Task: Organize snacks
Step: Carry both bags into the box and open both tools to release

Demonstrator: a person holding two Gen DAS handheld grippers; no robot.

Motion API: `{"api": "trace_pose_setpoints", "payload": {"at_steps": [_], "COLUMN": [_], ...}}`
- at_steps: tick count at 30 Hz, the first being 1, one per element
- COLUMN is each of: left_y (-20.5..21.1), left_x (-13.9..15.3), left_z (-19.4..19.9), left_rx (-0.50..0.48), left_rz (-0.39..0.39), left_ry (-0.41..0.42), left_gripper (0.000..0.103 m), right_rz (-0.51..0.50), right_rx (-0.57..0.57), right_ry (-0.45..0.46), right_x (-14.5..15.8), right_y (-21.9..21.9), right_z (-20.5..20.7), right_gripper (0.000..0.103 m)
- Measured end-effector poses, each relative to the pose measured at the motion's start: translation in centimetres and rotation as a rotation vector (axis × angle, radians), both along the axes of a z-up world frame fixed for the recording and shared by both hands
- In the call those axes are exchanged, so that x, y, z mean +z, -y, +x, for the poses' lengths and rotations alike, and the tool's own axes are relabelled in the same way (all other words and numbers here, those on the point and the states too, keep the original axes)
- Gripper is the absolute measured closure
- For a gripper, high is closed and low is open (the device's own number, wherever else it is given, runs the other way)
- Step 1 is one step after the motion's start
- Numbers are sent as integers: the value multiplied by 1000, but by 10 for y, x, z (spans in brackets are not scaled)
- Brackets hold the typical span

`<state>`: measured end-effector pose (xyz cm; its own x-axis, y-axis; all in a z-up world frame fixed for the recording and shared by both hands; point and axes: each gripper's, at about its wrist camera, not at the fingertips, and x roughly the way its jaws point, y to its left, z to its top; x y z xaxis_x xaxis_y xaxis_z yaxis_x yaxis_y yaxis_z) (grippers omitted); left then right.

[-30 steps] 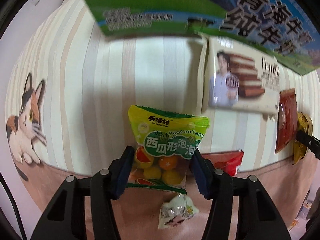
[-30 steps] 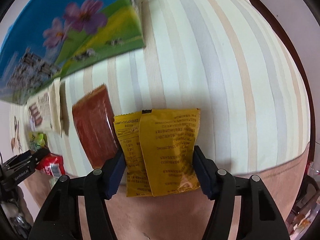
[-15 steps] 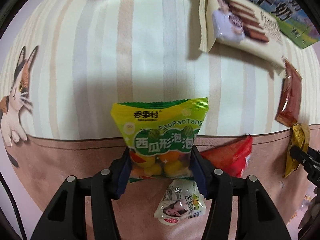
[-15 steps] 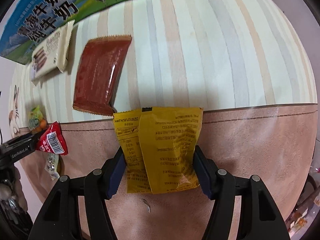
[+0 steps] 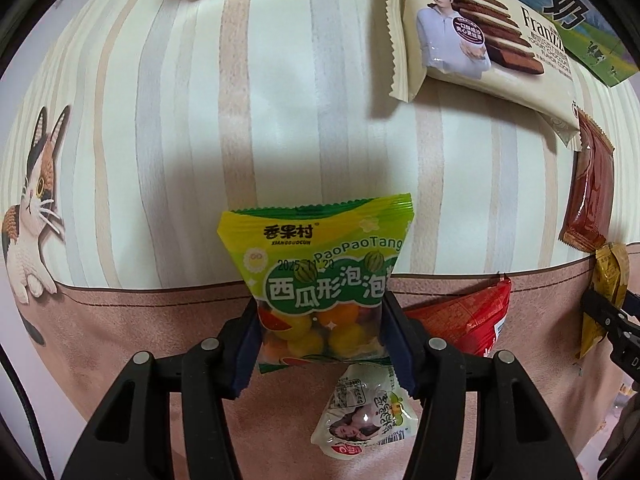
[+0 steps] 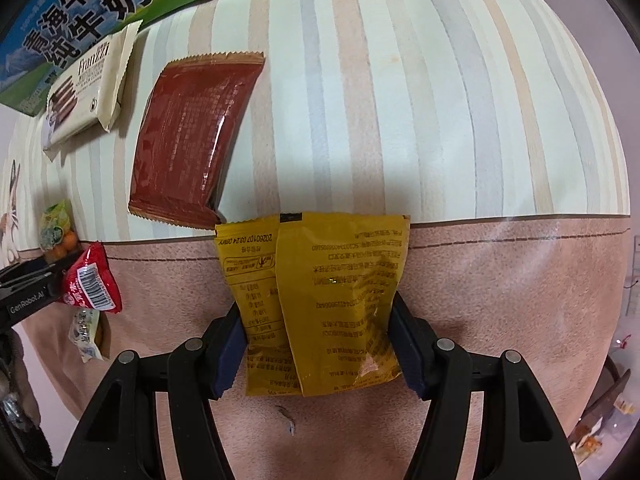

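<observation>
My left gripper [image 5: 320,336] is shut on a green-and-yellow bubble-gum candy bag [image 5: 316,276], held above the table's pink border. My right gripper [image 6: 318,344] is shut on two yellow snack packets [image 6: 332,296], held together above the pink border. On the striped cloth lie a cream Franzzi biscuit pack [image 5: 480,40], also in the right wrist view [image 6: 86,84], and a brown-red packet [image 6: 192,140], also in the left wrist view [image 5: 592,192]. A red packet [image 5: 460,320] and a small white packet [image 5: 368,412] lie below the candy bag.
A green-and-blue milk carton box [image 6: 80,12] lies at the far edge of the table. The tablecloth [image 5: 280,120] has a cat picture [image 5: 32,216] at the left. The right gripper shows at the right edge of the left wrist view [image 5: 612,312].
Both grippers have drawn back toward the table's near pink border while still holding their packets. The milk box and biscuit pack have slid toward the top of both views.
</observation>
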<state>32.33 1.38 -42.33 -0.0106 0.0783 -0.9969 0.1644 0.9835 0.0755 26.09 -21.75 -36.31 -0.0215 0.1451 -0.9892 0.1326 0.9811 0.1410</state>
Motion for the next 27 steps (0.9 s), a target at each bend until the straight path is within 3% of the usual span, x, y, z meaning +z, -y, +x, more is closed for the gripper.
{"api": "trace_pose_setpoints", "payload": {"at_steps": [8, 19, 27], "left_y": [10, -21, -34], "left_x": [10, 35, 85], "left_z": [-7, -20, -30], "left_rx": [-46, 31, 57], "left_rz": [26, -55, -160], "left_ry": [29, 46, 88], "left_gripper": [53, 53, 54], "right_rz": [-24, 40, 145], "right_rx": [25, 1, 19], "right_ry": [21, 57, 131], "right_x": [6, 32, 80], "right_y": [-8, -6, -25], "right_z": [-1, -15, -4], "right_gripper": [39, 43, 44]}}
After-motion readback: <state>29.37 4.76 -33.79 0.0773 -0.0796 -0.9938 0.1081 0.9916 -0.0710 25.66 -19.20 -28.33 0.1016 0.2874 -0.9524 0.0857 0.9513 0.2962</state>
